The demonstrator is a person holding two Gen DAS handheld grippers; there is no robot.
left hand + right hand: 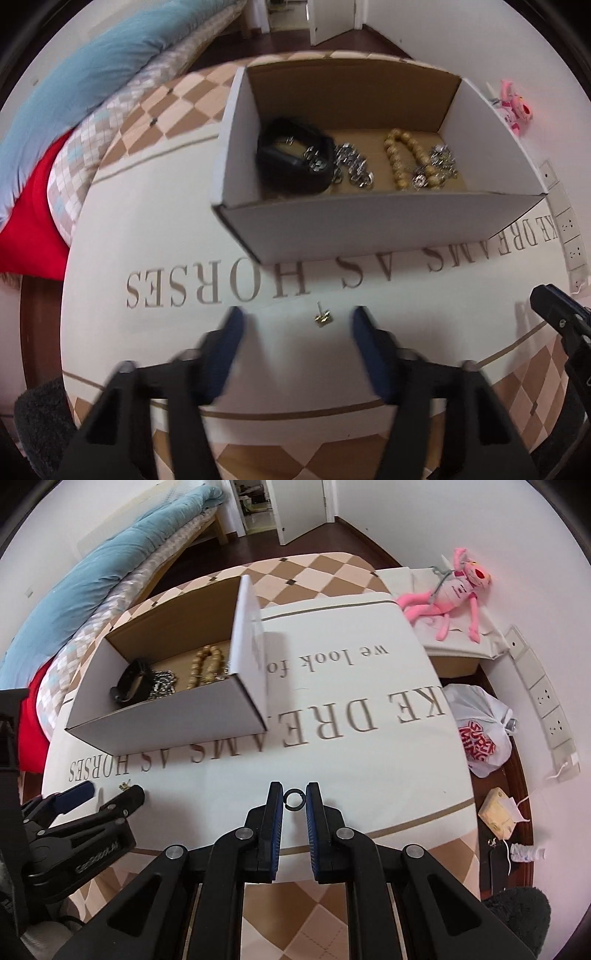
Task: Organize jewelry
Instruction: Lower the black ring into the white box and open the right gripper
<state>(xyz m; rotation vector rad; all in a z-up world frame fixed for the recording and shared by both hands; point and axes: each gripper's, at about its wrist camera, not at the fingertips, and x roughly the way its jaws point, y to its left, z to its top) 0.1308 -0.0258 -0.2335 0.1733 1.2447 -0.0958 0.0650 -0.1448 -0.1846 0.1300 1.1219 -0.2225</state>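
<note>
Ring (294,799), light, rigid, slippery: right hand-held gripper (294,794) pinches its rim, near the box (177,716); left hand-held gripper (295,325) spread.

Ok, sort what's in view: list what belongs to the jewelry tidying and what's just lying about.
Part of the job:
- cardboard box
- black band, silver chains and wooden bead bracelet inside it
- gold earring between the open left tongs
- ring between the right tongs

Lying about:
- pink plush toy
- plastic bag
- blue duvet
</note>
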